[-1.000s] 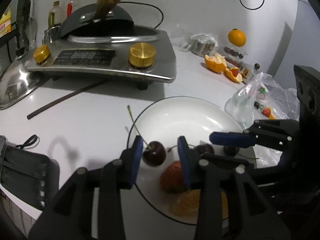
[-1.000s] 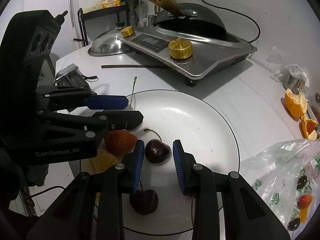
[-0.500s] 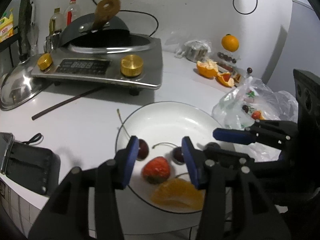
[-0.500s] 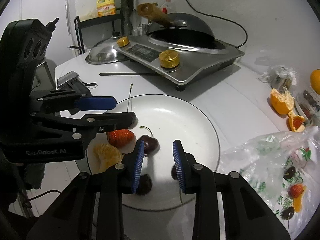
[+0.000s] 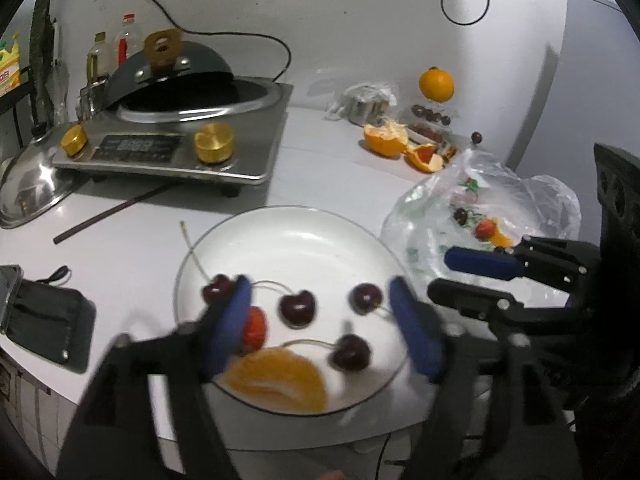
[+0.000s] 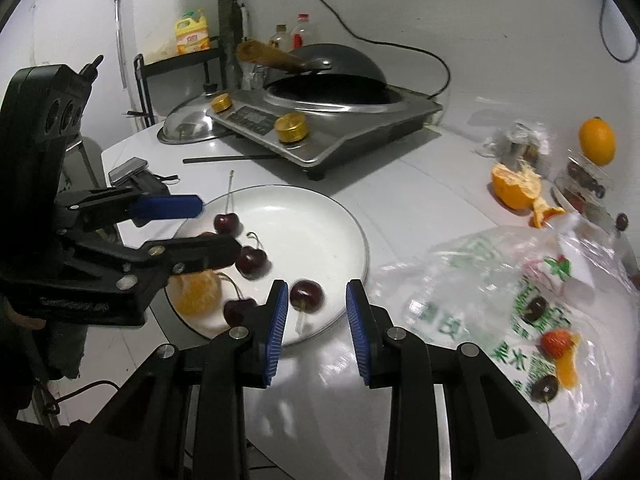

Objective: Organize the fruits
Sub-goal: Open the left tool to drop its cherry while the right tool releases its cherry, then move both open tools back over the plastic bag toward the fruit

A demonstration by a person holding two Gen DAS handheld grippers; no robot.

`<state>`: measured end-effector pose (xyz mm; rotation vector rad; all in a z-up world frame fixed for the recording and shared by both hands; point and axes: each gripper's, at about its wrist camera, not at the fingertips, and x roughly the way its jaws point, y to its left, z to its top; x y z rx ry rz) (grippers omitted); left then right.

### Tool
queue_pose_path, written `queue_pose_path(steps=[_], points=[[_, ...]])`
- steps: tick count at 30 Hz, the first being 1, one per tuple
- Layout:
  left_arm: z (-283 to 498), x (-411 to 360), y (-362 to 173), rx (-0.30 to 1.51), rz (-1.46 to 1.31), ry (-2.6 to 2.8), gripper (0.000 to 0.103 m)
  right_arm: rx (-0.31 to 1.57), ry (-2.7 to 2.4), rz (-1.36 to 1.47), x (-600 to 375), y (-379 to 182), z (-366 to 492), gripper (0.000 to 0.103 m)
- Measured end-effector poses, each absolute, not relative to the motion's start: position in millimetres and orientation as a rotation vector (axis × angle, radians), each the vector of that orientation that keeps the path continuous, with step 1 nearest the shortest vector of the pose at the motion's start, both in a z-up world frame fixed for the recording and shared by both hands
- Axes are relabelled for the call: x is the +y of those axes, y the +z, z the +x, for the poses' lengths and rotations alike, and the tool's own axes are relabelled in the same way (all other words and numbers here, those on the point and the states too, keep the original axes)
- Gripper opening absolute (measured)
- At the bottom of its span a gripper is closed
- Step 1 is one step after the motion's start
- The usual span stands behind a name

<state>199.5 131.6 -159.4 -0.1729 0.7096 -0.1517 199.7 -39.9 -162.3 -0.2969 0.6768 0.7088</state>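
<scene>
Now that the left tool (image 5: 320, 328) has just spread its jaws, nothing sits between them, and both tools hang above the plate (image 5: 304, 232) instead of down among the fruit like a second ago. The cherry it was straddling then lies loose on the plate with the rest, so that looks like a drop-off done.

Closest to me, the right tool (image 6: 316, 320) has its blue pads a modest gap apart and pinching nothing. A cherry (image 6: 306, 295) shows through the gap, but it's lying on the plate near the rim, not in the grip.

On the plate I count four cherries, one with its long stem poking out over the rim, plus a strawberry (image 5: 254, 326) half hidden behind the left tool's pad and an orange segment (image 5: 280, 380) at the near edge. Pretty tidy little pile.

Just beside the plate on the right is the clear plastic bag (image 6: 520, 300), and there's still fruit inside it: a strawberry, a bit of orange and a couple of dark cherries.

Further back on the worktop (image 5: 328, 168) there's a torn-open orange peel (image 5: 386, 140) and a whole orange (image 5: 436, 85) near the wall. Way at the back left is the cooker (image 5: 172, 148) with its wok.

My guess is the bag is next, since both tools are empty and that's where the unsorted stuff is.
</scene>
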Motion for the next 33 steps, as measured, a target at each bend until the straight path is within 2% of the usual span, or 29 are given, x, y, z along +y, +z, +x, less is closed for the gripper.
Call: queue_pose_path(steps=[9, 14, 33], points=[[198, 88, -152, 0.72, -0.122, -0.181, 0.075, 0.665, 0.659, -0.246, -89, -159, 192, 0.033], [197, 60, -149, 0.728, -0.09, -0.193, 0.075, 0.659, 0.626, -0.212, -120, -158, 189, 0.038], [203, -35, -148, 0.778, 0.008, -0.264, 0.075, 0.652, 0.538, -0.112, -221, -167, 184, 0.038]])
